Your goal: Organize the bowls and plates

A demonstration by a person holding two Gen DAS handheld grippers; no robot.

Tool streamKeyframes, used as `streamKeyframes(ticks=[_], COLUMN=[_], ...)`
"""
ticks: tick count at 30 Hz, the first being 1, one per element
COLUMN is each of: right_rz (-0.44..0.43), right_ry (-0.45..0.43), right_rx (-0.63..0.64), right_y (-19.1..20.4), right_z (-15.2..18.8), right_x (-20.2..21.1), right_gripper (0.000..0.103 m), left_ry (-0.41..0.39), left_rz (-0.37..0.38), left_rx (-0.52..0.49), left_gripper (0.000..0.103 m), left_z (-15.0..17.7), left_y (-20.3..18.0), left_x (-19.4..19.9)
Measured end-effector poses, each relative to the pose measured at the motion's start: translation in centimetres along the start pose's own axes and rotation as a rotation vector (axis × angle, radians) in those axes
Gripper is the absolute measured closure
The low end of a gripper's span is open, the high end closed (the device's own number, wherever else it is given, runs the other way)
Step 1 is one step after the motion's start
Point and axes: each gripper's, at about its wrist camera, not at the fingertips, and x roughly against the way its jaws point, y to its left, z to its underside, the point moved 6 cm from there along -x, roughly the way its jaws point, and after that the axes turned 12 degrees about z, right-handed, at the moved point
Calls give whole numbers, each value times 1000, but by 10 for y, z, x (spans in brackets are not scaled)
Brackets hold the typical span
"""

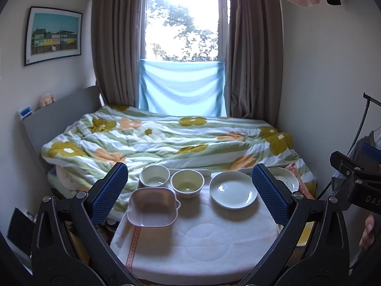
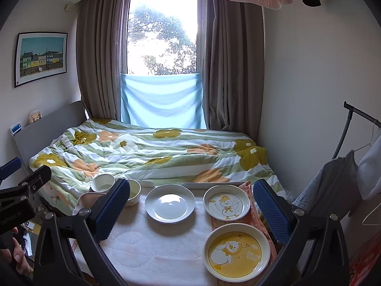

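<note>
On a small cloth-covered table (image 1: 202, 245) lie a square pink dish (image 1: 152, 207), a white bowl (image 1: 154, 176), a yellow bowl (image 1: 187, 183) and a plain white plate (image 1: 233, 189). The right wrist view adds a white duck plate (image 2: 226, 201) and a yellow duck plate (image 2: 236, 253) at the table's right side. My left gripper (image 1: 190, 190) hangs open above the near edge, empty, its blue pads (image 1: 110, 191) wide apart. My right gripper (image 2: 193, 212) is also open and empty, over the plain white plate (image 2: 169, 202).
A bed with a flowered quilt (image 1: 166, 138) lies right behind the table, under a curtained window (image 1: 182, 23). A clothes rack with hanging garments (image 2: 357, 166) stands at the right. Clutter lies on the floor at the left (image 2: 31, 226). A hand (image 1: 368, 232) shows at the frame edge.
</note>
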Motion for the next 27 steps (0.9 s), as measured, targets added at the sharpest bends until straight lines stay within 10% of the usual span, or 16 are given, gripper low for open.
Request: streamKeyframes(ticks=[27], right_rz=[17], right_ry=[29], right_rx=[-5], right_y=[3], right_z=[7], right_x=[-2], right_gripper=[0], left_ry=[25], left_rz=[2], left_rx=[-4], left_gripper=[0], left_z=[5], left_y=[3], left_x=[-11])
